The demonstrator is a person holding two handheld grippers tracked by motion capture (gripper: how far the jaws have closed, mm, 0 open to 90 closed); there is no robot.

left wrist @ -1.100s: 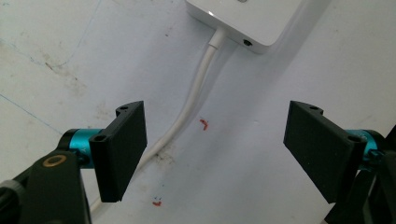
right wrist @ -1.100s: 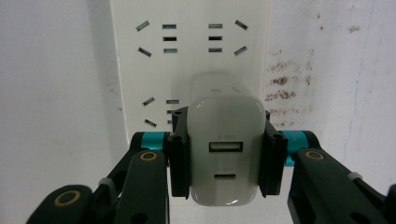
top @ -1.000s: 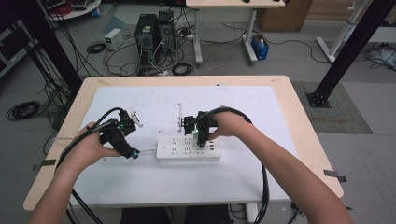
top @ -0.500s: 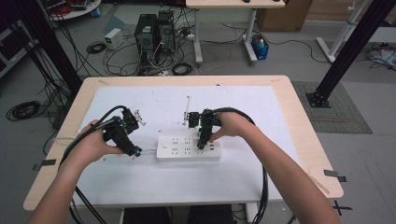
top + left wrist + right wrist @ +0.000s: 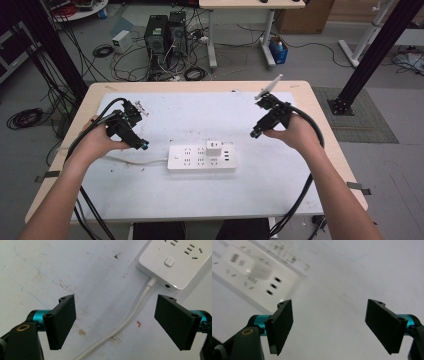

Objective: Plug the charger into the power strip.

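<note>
A white power strip lies flat in the middle of the white table top, with a small white plug adapter standing in one of its sockets. Its white cord runs off the left end. My left gripper is open, low over the table just left of the strip; the cord passes between its jaws, and the strip's switch end shows ahead. My right gripper is open and empty, held up to the right of the strip, whose USB end appears blurred at the left.
The table has a wooden rim around a white mat. Gripper cables trail off the front edge on both sides. Computer towers, loose cables and black frame posts stand on the floor beyond the far edge.
My right gripper has let go of the plug adapter, left in the strip, and swung away up and to the right. The left gripper has barely shifted.
</note>
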